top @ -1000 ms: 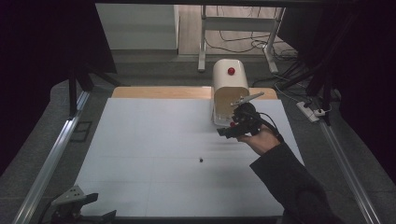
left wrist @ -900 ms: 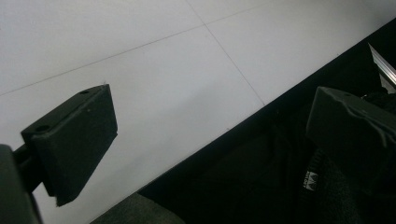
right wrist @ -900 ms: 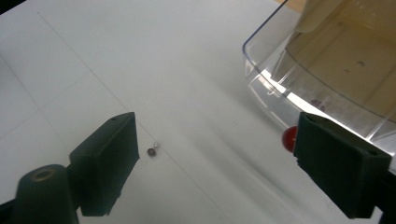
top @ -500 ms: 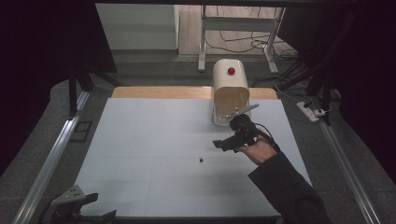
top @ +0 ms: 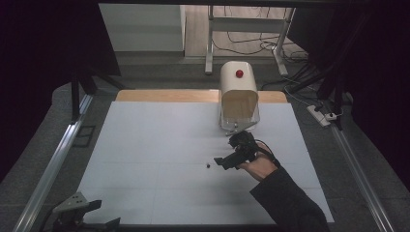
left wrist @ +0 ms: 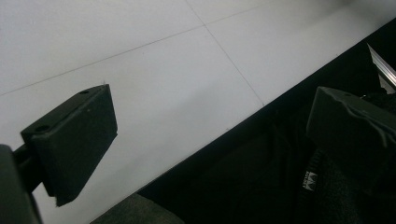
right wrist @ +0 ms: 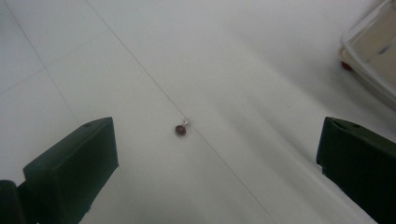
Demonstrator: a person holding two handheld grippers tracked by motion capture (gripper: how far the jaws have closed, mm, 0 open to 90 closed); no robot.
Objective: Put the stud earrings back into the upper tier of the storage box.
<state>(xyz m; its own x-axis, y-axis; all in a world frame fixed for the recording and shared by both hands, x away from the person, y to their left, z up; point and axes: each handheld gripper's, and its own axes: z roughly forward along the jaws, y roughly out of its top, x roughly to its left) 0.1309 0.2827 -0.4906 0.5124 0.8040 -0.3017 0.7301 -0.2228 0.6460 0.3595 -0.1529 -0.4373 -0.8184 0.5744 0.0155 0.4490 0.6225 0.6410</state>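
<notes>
A tiny dark round bead-like thing (top: 208,165) (right wrist: 180,130) lies on the white table sheet (top: 159,145). My right gripper (top: 227,161) (right wrist: 217,163) hovers just right of it, pointing left and down; its jaws have just been opening, stand open, and hold nothing, with the bead on the sheet ahead of them. A cream box-like device with a red knob (top: 238,99) stands behind the hand, its clear front tray showing in the right gripper view (right wrist: 373,60). My left gripper (top: 80,212) (left wrist: 210,140) rests at the table's front left edge, open and empty.
A wooden strip (top: 164,95) runs along the sheet's far edge. Metal rails (top: 53,164) flank the table. A power strip (top: 321,116) and cables lie at the right. The black table edge (left wrist: 243,140) crosses the left gripper view.
My right gripper has moved away from the cream device, toward the front and down, closer to the small bead. The left gripper has stayed put.
</notes>
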